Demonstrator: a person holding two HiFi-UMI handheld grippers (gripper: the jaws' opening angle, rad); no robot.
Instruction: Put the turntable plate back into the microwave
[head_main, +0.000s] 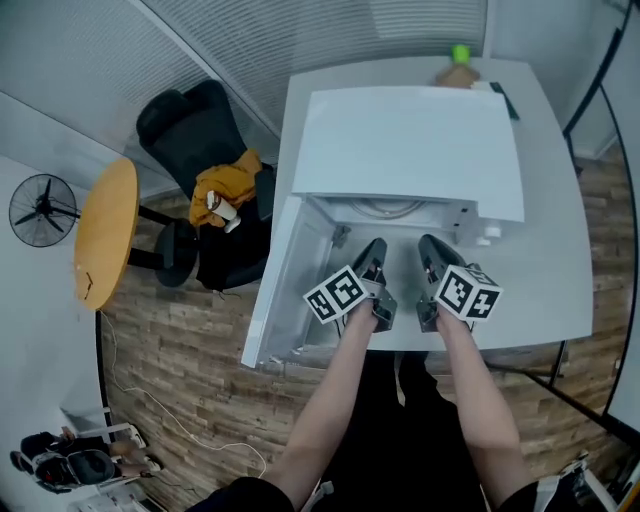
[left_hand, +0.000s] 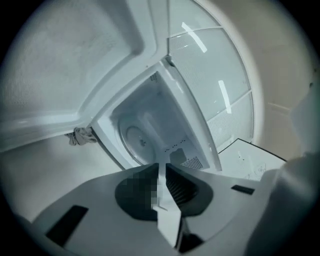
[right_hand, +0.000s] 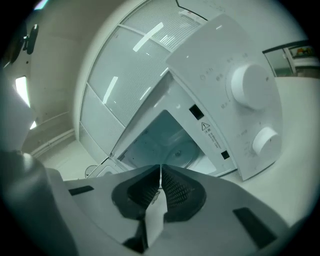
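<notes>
White surface (head_main: 560, 250) by a brick-pattern floor carries the microwave (head_main: 410, 140), its door (head_main: 285, 280) swung wide toward 9 o'clock so the cavity mouth is free for both hands. The plate (left_hand: 136, 142) lies flat on the cavity floor and looks centred, so the putting-back seems done. That would explain why neither gripper carries anything.

The left gripper (head_main: 374, 248) has its jaws a narrow slit apart with nothing between them. The right gripper (head_main: 432, 246) has its jaws brought together, also empty.

Both sit side by side just outside the mouth, the cavity at their 12 o'clock, clear of the plate and of the door. Both forearms reach straight forward, near each other and parallel, and the grippers point at the opening and slightly down. Each wrist is rolled, so the microwave leans in both gripper views.
</notes>
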